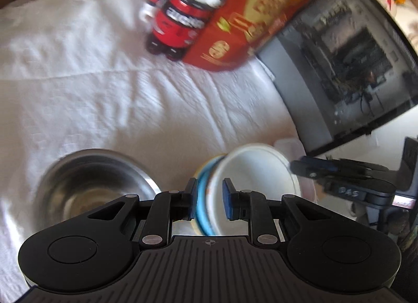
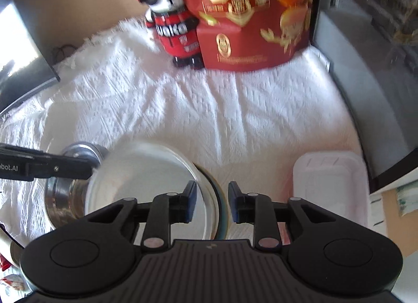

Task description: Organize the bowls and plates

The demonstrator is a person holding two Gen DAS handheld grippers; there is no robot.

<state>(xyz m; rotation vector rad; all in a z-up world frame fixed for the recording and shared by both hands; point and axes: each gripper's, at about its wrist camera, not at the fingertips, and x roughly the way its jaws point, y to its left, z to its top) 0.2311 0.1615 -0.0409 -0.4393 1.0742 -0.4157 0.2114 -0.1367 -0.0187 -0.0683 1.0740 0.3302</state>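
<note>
On the white textured cloth [image 2: 183, 109], toward its near edge, a white bowl [image 1: 256, 172] with a blue and yellow outer band, tipped up on edge rather than sitting flat; caught at opposite sides of its rim by the two tongs; left gripper [image 1: 209, 202] clenched on the near wall in the left wrist view, one blue pad against the banded outside, the other inside against the white; right gripper [image 2: 211, 203] likewise clamped on the rim in the right wrist view, one pad inside the pale hollow, the other on the outside by the dark banded edge; from each camera, the tip of the other tool seen meeting the far side of the same rim

Just beside that bowl, on the left-hand side, a steel bowl [image 1: 96, 185], upright on the cloth with its mouth open upward; partly hidden behind the white one and the left tool in the right wrist view; touching or only close, impossible to tell

On the right-hand side, near but apart, a pale pink-white plastic tray [image 2: 331, 185], lying flat near the cloth's edge

At the far end of the cloth, a red carton [image 2: 248, 15] lettered "EGGS", standing upright; pressed against its left side, a panda figurine [image 2: 169, 23] in red and black; along the right edge, a dark monitor [image 2: 365, 93] full of reflections; both views blurred
</note>
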